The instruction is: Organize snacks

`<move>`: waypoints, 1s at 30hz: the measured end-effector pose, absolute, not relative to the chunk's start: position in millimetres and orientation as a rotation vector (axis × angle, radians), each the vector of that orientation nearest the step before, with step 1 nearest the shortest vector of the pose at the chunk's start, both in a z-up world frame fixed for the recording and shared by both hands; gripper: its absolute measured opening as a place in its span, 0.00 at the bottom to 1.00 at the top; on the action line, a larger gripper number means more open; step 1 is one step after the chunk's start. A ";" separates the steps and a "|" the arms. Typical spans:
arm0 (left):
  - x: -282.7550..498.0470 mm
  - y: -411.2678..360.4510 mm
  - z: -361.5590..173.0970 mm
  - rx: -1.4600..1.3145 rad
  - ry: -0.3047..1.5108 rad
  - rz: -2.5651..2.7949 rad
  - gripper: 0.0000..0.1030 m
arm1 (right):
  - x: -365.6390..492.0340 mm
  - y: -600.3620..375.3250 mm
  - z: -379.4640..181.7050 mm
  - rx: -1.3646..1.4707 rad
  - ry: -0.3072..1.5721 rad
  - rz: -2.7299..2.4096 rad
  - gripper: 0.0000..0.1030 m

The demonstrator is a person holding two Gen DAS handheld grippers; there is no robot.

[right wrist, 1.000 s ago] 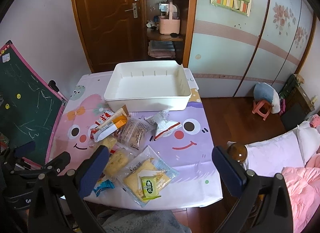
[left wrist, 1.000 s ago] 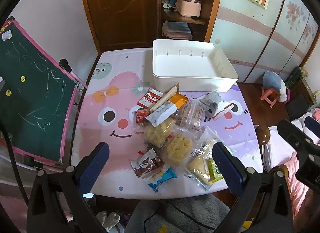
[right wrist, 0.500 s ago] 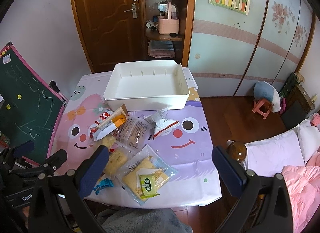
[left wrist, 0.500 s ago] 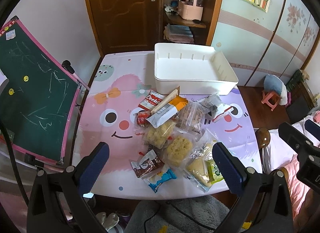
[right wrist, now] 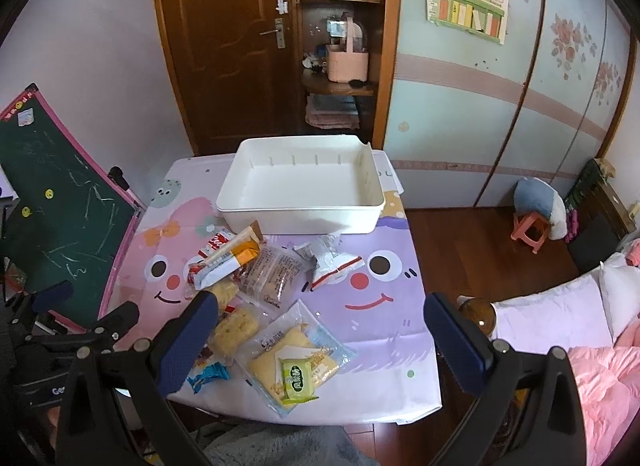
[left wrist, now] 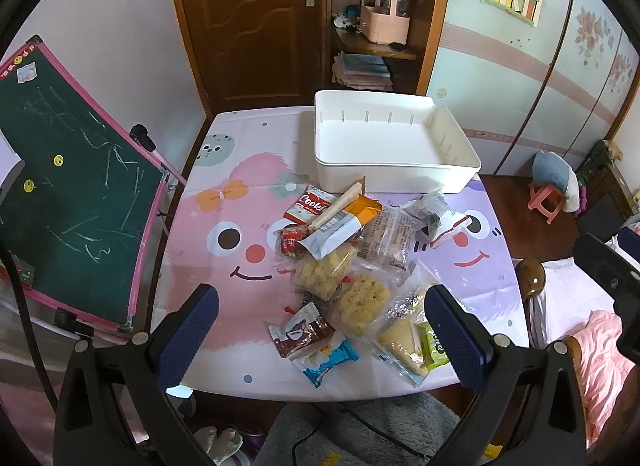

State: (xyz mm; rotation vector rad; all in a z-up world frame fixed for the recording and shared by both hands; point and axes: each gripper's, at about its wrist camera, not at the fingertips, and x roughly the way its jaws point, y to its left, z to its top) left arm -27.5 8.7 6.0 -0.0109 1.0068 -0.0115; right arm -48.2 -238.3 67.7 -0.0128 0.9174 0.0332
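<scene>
Since a second ago both views have drawn slightly back and up; the snack pile (left wrist: pixel 352 262) lies unmoved on the desk (left wrist: pixel 224 193), just in front of the empty white bin (left wrist: pixel 394 145). A red packet (left wrist: pixel 310 201) reads "Cookie". The left claw (left wrist: pixel 320 330) and right claw (right wrist: pixel 320 330) hover spread wide, holding nothing.

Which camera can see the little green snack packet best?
The right wrist view: the green packet lies fully in sight on a clear bag near the table's front edge. In the left wrist view, the same packet is partly hidden behind a finger of the open left hand-held gripper.
</scene>
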 end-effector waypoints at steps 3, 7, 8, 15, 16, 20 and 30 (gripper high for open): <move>-27.7 8.8 5.8 -0.011 1.006 -0.011 0.99 | -47.5 -238.5 68.9 -0.016 0.914 0.053 1.00; -27.6 12.7 5.8 -0.012 1.006 -0.009 0.99 | -48.5 -237.3 70.5 -0.026 0.904 0.069 1.00; -26.7 14.9 6.0 -0.013 1.007 -0.007 0.99 | -48.9 -236.5 71.0 -0.031 0.900 0.071 1.00; -21.5 23.6 2.9 -0.008 1.013 0.006 0.99 | -49.7 -231.8 66.7 -0.056 0.898 0.082 0.99; -21.0 22.5 0.5 -0.006 1.016 0.010 0.99 | -49.8 -232.0 65.2 -0.053 0.902 0.085 0.99; -20.1 20.1 -7.5 0.005 1.026 0.013 0.99 | -47.0 -231.5 56.7 -0.055 0.928 0.098 0.97; -18.9 7.7 -32.8 0.047 1.062 0.002 0.99 | -41.8 -227.8 25.7 -0.069 1.017 0.130 0.95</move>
